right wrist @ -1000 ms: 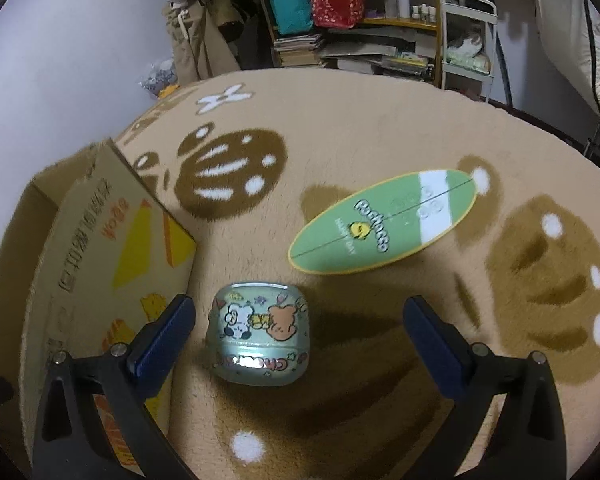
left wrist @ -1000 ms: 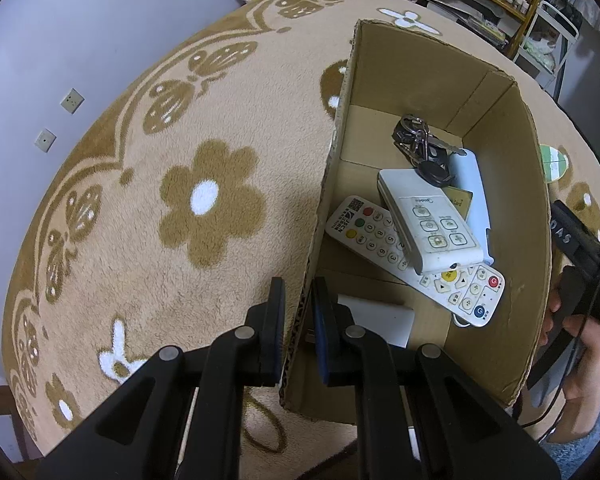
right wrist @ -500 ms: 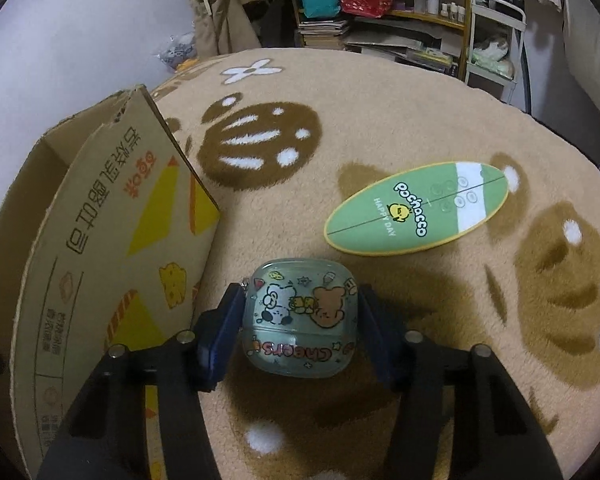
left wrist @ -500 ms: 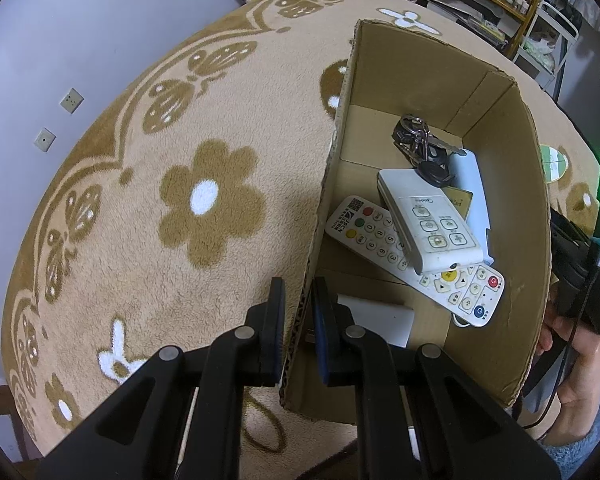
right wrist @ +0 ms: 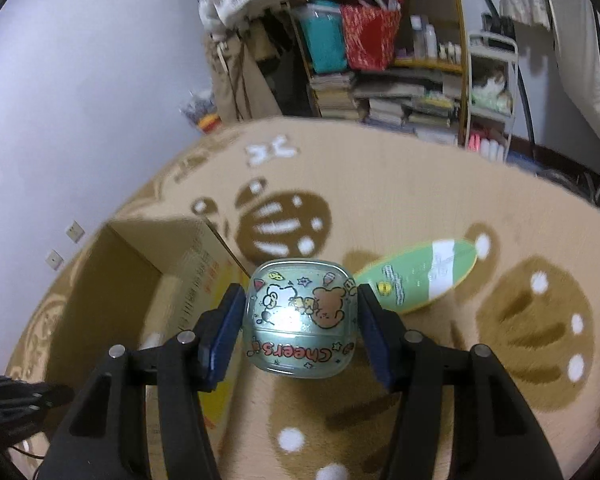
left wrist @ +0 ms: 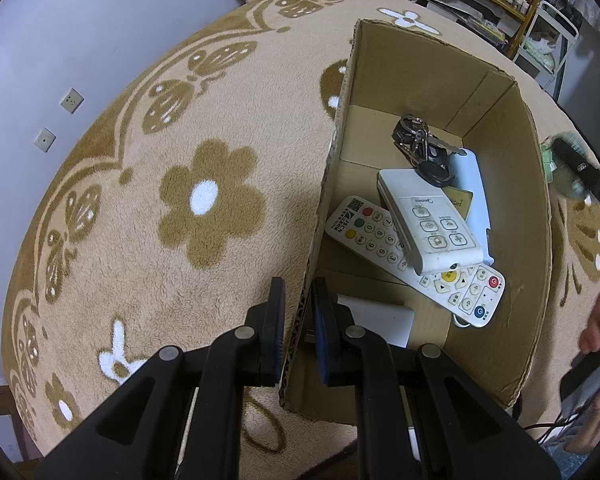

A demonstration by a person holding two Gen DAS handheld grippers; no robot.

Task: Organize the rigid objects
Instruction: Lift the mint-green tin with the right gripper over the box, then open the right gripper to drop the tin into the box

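My left gripper (left wrist: 299, 322) is shut on the near left wall of the cardboard box (left wrist: 328, 184), one finger inside and one outside. In the box lie two white remotes (left wrist: 428, 224), a bunch of keys (left wrist: 420, 148), a gold card and a white block (left wrist: 374, 318). My right gripper (right wrist: 300, 330) is shut on a small pale-green cartoon case (right wrist: 300, 318) marked "Cheers" and holds it raised above the rug, right of the box (right wrist: 112, 288). A green oval Pochacco board (right wrist: 420, 276) lies flat on the rug beyond it.
A beige rug (left wrist: 160, 208) with brown flower and butterfly patterns covers the floor. A cluttered bookshelf (right wrist: 380, 60) and a white cart stand at the back. A wall with sockets (left wrist: 71, 101) runs along the left.
My right gripper closed around the cartoon case and lifted it off the rug, tilting up toward the box. The left gripper kept its hold on the box wall.
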